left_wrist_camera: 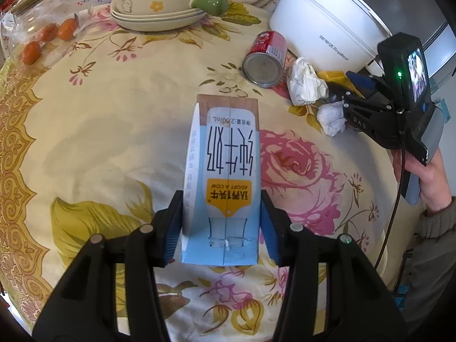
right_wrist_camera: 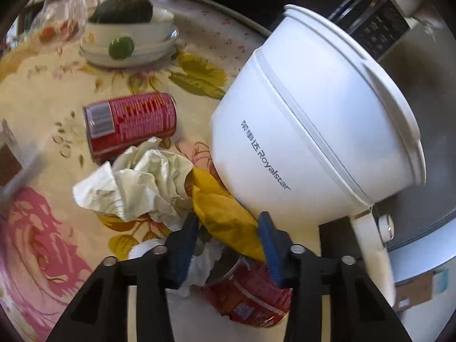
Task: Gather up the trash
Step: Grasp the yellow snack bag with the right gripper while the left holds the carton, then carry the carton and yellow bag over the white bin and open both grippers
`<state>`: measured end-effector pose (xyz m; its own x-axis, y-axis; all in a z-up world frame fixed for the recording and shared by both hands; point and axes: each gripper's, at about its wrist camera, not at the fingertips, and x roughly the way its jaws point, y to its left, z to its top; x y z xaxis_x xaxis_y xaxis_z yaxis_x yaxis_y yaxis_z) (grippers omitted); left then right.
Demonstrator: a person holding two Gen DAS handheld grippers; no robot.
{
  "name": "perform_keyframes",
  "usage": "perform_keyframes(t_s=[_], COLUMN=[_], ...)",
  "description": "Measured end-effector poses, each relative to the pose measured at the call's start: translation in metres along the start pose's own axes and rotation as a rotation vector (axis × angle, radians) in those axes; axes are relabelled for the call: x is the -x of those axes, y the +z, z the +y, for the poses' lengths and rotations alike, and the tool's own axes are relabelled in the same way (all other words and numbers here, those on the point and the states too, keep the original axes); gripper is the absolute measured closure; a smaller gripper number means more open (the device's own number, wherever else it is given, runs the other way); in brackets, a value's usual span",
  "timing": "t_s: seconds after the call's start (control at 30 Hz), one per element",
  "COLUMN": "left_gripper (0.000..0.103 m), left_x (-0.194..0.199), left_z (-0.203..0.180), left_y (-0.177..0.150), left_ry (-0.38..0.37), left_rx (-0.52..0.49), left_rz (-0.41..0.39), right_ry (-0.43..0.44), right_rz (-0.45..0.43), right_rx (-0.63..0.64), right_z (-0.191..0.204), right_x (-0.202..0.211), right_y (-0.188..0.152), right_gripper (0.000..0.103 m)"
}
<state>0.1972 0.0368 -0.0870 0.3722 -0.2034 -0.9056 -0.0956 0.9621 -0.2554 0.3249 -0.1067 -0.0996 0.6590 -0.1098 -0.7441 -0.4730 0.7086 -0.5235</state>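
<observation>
right gripper low in frame, blue jaws either side of yellow wrapper; can't tell if pads actually press it. white tissue and second red can underneath between arms. crumpled white paper just left of wrapper, touching it. red can lying on side behind paper. white Royalstar cooker close on right. stacked bowls at back with dark green squash inside, green round thing in front. floral surface, left edge blurry.
</observation>
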Motion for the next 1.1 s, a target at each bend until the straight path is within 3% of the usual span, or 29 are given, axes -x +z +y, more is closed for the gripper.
perform_keyframes(t_s=[0.13, 0.4, 0.73, 1.1], left_gripper=[0.051, 0.051, 0.051, 0.051], left_x=[0.000, 0.005, 0.021, 0.036], left_z=[0.000, 0.000, -0.002, -0.012], left_y=[0.000, 0.002, -0.004, -0.006], left_ry=[-0.001, 0.016, 0.016, 0.011], left_rx=[0.004, 0.029, 0.032, 0.028], left_rz=[0.003, 0.005, -0.010, -0.029], right_ry=[0.035, 0.105, 0.253, 0.345], right_rz=[-0.008, -0.066, -0.126, -0.214], right_rx=[-0.049, -0.144, -0.349, -0.547], right_z=[-0.005, -0.014, -0.034, -0.044], right_x=[0.003, 0.036, 0.077, 0.115], right_y=[0.000, -0.010, -0.026, -0.053], right_gripper=[0.083, 0.089, 0.091, 0.092])
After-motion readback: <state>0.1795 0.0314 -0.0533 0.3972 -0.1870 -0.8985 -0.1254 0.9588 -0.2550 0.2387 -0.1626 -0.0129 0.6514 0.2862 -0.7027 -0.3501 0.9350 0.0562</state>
